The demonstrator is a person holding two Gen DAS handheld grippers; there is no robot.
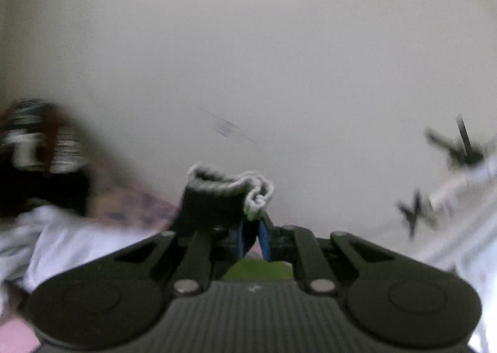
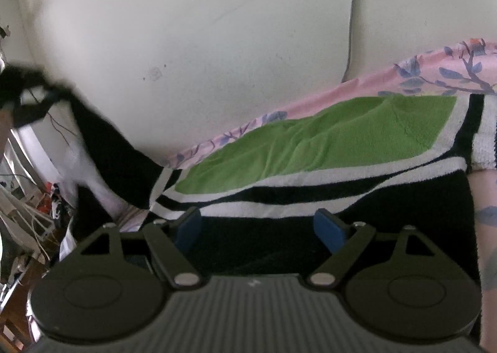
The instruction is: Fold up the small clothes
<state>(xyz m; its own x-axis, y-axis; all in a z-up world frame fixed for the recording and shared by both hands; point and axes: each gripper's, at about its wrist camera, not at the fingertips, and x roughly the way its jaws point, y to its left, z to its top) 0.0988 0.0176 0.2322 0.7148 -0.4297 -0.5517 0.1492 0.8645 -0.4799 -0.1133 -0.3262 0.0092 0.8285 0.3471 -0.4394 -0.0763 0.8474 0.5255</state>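
From the left wrist, the left tongs [image 1: 252, 230] are pinching a bunched corner of the black, white-edged garment [image 1: 228, 196], their 2 blue pads [image 1: 264, 239] nearly together, lifting it in front of a pale wall [image 1: 248, 58]. The view is blurring; white cloth [image 1: 62, 235] is lying at lower left.

From the right wrist, the right tongs [image 2: 259, 228] are standing wide apart, gripping nothing, hovering just over the garment [image 2: 310, 142], which is spreading its green panel and black-and-white stripes across a pink floral sheet [image 2: 435, 73]. Its left end is rising off the sheet.
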